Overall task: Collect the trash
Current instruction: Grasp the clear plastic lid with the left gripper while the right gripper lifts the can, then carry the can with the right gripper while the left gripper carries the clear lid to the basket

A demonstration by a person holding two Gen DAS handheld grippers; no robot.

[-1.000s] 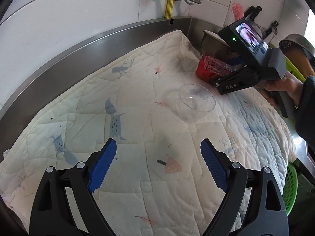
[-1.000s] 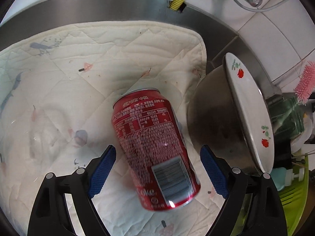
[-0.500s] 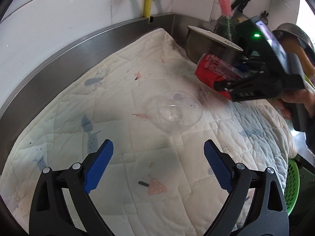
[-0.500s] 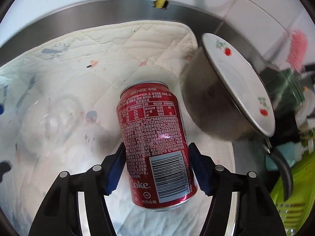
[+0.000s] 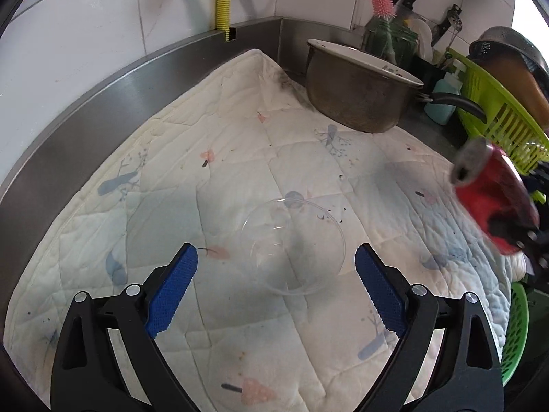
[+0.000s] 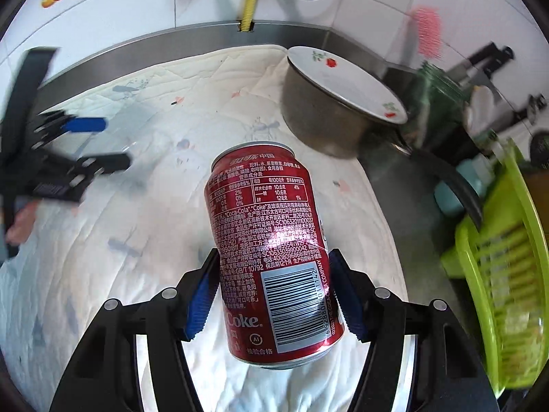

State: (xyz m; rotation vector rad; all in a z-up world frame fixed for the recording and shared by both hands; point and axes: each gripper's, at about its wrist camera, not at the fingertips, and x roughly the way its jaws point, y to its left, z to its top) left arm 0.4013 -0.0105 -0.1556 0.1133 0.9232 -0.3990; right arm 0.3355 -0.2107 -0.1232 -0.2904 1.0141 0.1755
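While right gripper clamps red cola can, left gripper, wide open and empty, hovers over clear plastic cup.

A quilted mat covers my worktop up to its back edge. The clear cup lies on the mat mid-worktop, between the fingers of my left gripper. The pot stands at the back right corner with a plate on it. My right gripper holds the can above the mat, near the right edge, where the dish rack sits.
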